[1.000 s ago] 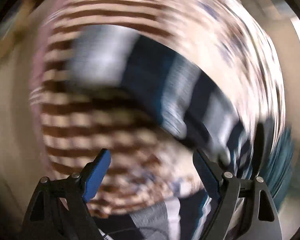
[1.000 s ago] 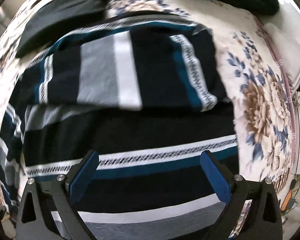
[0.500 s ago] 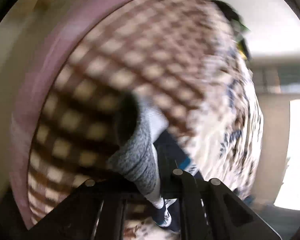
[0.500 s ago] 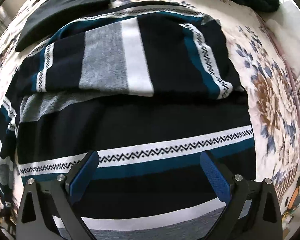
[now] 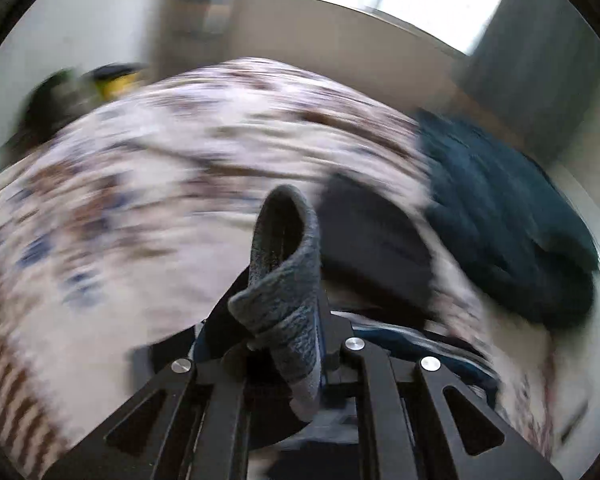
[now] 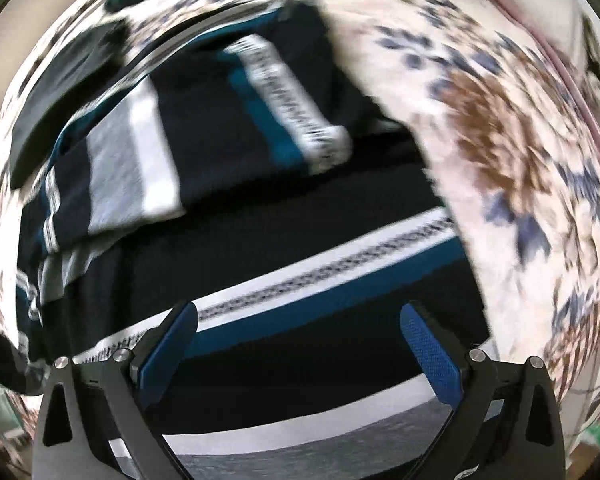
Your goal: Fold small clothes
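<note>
Mid-fold: my left jaws carry a sweater edge while my right jaws wait open.

Left wrist view: my left gripper (image 5: 288, 344) is pinched tight on a grey knit edge (image 5: 286, 280), which loops up between the jaws; the blurred floral bed (image 5: 160, 200), a dark folded garment (image 5: 376, 248) and a teal garment (image 5: 500, 220) lie beyond. Right wrist view: my right gripper (image 6: 300, 344) hangs wide and empty just over the striped sweater (image 6: 260, 264), spread on the bed with one part already folded across its top. I judge I am lifting the edge to fold it over, probably a sleeve, though blur hides which. Next I must carry it across and lay it flat and aligned.
</note>
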### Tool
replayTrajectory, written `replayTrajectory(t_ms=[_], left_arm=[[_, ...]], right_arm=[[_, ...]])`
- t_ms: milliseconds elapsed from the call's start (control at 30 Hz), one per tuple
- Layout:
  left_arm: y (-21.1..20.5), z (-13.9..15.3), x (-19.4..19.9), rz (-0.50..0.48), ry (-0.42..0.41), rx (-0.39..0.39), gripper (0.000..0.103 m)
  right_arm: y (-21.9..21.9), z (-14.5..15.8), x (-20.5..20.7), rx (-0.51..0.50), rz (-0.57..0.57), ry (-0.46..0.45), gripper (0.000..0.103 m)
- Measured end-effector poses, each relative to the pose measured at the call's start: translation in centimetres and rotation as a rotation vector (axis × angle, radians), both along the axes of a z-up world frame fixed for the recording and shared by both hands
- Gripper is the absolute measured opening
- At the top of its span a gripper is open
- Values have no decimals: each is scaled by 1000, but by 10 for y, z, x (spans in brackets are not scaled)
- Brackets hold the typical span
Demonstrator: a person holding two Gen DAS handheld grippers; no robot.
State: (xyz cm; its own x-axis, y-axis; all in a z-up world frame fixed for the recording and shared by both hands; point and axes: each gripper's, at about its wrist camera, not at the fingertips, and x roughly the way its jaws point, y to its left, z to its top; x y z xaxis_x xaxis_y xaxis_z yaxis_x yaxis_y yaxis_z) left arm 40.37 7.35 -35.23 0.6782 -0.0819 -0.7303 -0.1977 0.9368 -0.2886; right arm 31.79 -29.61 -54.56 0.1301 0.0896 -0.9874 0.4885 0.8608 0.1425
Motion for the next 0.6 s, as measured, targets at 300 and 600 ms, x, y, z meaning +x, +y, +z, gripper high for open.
replayTrajectory(t_ms=[300, 600], left_arm=[[-249, -55, 59, -474, 71, 2, 6], [-311, -109, 40, -652, 324, -56, 74]], right_arm=[[-91, -18, -32, 49, -223, 11, 102], [-130, -17, -13, 138, -183, -38, 102]])
